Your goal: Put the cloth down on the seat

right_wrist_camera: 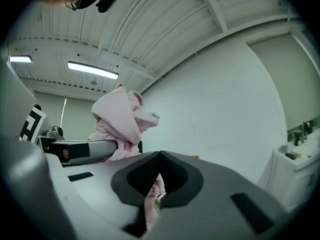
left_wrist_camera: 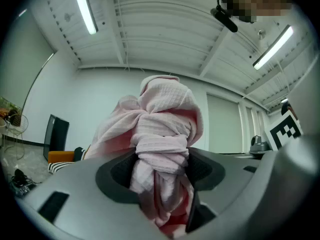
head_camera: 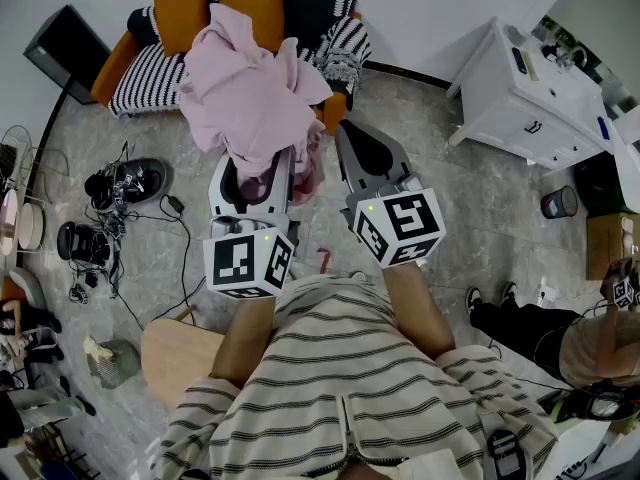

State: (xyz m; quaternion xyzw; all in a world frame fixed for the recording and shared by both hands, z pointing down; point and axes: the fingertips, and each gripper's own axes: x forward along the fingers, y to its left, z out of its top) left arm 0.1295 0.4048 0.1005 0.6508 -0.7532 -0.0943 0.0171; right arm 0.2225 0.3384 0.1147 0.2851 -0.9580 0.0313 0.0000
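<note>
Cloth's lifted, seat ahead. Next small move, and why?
Probably lower both grippers forward toward the seat without opening. The left gripper is clamped on a thick bunch of the cloth, and the right gripper looks shut on a thin edge of it. Both point up at the ceiling, so the cloth is in the air. Opening now might drop it short.

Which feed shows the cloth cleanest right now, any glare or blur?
Head view: sharp, evenly lit, fisheye bends the walls, cloth clear. Left gripper view: strip lights glare overhead, corners dark, cloth fills the middle, slightly soft. Right gripper view: dark corners, blurred foreground, cloth small at left.
</note>
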